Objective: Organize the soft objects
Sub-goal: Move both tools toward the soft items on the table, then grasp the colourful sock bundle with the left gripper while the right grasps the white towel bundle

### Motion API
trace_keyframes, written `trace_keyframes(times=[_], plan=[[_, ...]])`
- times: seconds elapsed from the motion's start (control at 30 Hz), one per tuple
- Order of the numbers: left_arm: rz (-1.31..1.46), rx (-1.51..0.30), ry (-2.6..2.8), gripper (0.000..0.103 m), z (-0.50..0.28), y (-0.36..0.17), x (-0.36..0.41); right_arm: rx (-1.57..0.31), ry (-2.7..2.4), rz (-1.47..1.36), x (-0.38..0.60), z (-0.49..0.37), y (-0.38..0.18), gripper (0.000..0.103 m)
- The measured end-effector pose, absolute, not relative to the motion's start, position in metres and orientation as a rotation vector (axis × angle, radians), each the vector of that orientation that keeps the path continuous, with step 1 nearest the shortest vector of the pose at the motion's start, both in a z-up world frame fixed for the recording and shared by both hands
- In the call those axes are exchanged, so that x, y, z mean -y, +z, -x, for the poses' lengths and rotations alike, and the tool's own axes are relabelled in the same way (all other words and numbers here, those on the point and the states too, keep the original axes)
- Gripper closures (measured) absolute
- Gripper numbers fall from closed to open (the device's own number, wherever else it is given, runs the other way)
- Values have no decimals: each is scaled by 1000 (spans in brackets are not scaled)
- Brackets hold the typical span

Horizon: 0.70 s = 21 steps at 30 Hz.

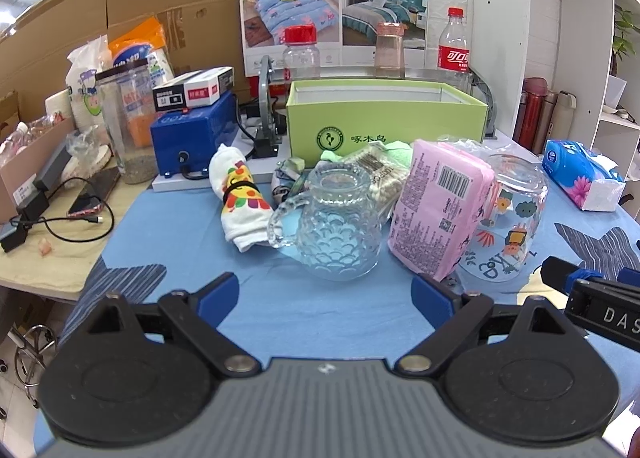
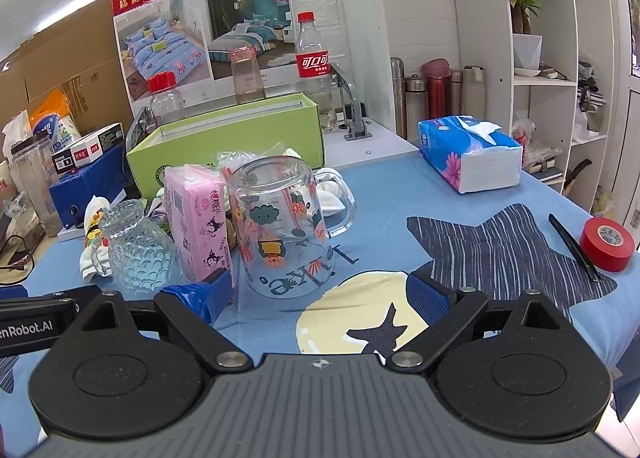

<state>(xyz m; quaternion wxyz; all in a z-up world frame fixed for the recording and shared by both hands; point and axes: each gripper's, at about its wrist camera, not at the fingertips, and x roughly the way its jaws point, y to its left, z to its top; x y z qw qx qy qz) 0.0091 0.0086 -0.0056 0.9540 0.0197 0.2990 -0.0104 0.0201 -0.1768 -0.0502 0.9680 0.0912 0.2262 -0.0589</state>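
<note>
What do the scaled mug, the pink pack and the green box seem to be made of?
Scaled mug: clear pressed glass, glossy; the cloth shows through its scale pattern.
Pink pack: soft goods, probably tissues, in thin shiny plastic film that creases and glints.
Green box: likely matte printed cardboard, with straight walls and a pale inner lining.

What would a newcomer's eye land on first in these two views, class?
Two upside-down glass mugs stand mid-table on the blue cloth: a scale-textured mug and a cartoon-printed mug, with a pink tissue pack wedged between them. Behind sits an open green box; a blue tissue pack lies far right.
</note>
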Motion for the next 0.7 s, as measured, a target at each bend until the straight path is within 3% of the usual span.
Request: trace_keyframes(times=[0.23, 0.4, 0.57, 0.7], plan=[[-39, -638, -10, 10, -16, -8, -16, -474, -108, -177, 176, -26, -54, 21], [-80, -689, 63, 10, -28, -3, -62, -490, -107, -126, 186, -34, -51, 22], [113, -719, 165, 10, -89, 18, -123, -437, -141, -111, 207, -44, -30, 22], [149, -763, 168, 10, -158, 22, -122, -376, -167, -130, 226, -52, -16, 22]])
